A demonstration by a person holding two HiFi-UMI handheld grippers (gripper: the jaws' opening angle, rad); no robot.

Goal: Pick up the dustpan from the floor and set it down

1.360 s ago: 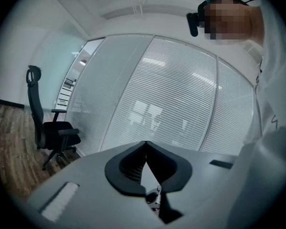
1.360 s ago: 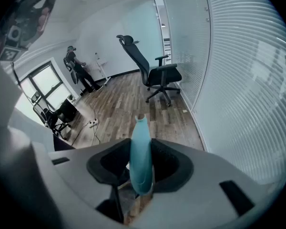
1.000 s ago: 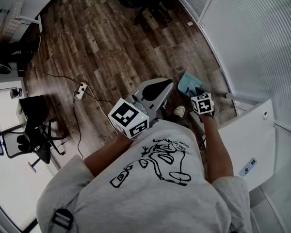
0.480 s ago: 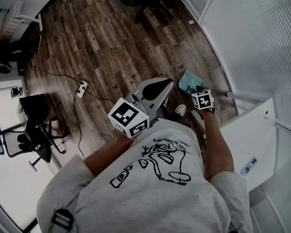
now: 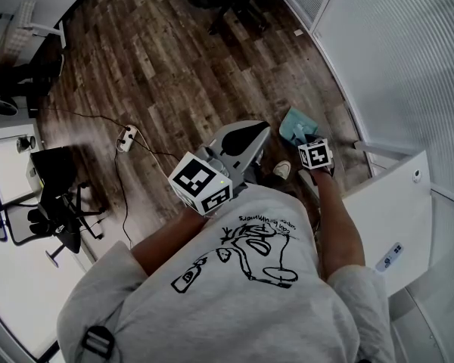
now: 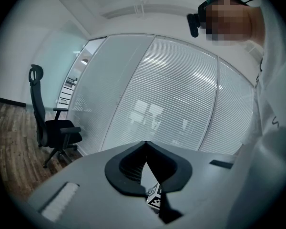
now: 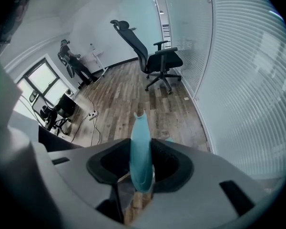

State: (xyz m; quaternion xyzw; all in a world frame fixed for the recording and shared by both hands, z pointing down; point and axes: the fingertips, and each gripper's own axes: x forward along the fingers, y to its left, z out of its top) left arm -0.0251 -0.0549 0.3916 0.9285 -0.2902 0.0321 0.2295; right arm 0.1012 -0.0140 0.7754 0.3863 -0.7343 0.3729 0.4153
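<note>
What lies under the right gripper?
The dustpan, its handle clamped in the right gripper. In the head view the marker cube covers the handle; whether the dustpan touches the floor cannot be seen.

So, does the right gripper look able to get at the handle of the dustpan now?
Probably yes: the dustpan handle already stands between the jaws of the right gripper, which seem to press on both its sides. Nothing else blocks it.

A power strip [image 5: 125, 140] lies on the plank floor [image 5: 166, 66]; a black office chair [image 7: 155, 56] stands by the glass wall [image 7: 243, 80].
</note>
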